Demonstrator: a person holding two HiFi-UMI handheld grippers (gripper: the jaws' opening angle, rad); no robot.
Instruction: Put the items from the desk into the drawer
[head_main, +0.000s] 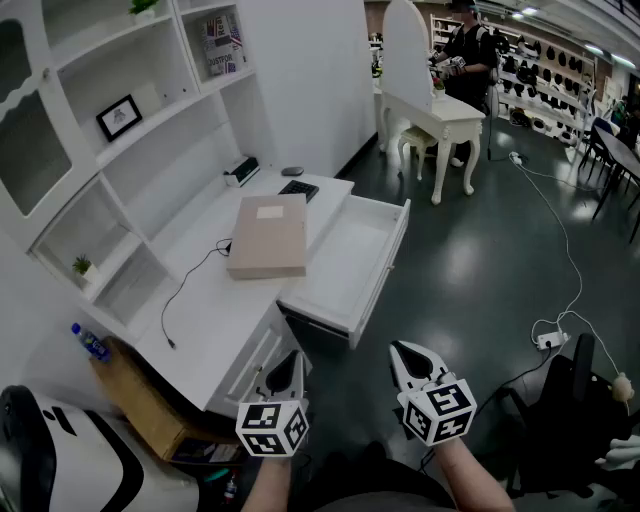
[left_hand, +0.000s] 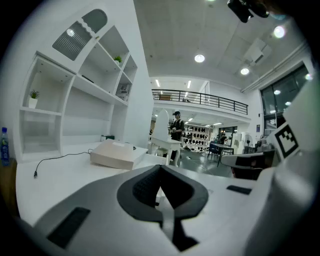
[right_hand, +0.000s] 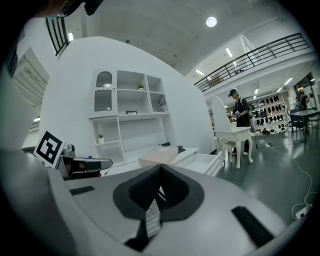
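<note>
A flat beige box (head_main: 268, 235) lies on the white desk (head_main: 200, 320), beside the open, empty drawer (head_main: 350, 262). Further back on the desk sit a black flat device (head_main: 299, 189), a small dark round thing (head_main: 292, 171) and a black-and-white device (head_main: 241, 171). A black cable (head_main: 190, 282) trails across the desk top. My left gripper (head_main: 287, 368) and right gripper (head_main: 408, 356) hang low in front of the desk, away from everything. Both are shut with nothing between the jaws. The box (left_hand: 117, 152) shows ahead of the left gripper (left_hand: 161, 167), and the drawer (right_hand: 202, 162) beyond the right gripper (right_hand: 160, 167).
White shelves (head_main: 150, 120) rise behind the desk. A blue bottle (head_main: 90, 342) and a cardboard box (head_main: 140, 400) sit at the desk's left end. A person (head_main: 465, 50) stands by a small white table (head_main: 440, 118). A power strip (head_main: 550, 340) and cord lie on the floor, a dark chair (head_main: 575, 400) at right.
</note>
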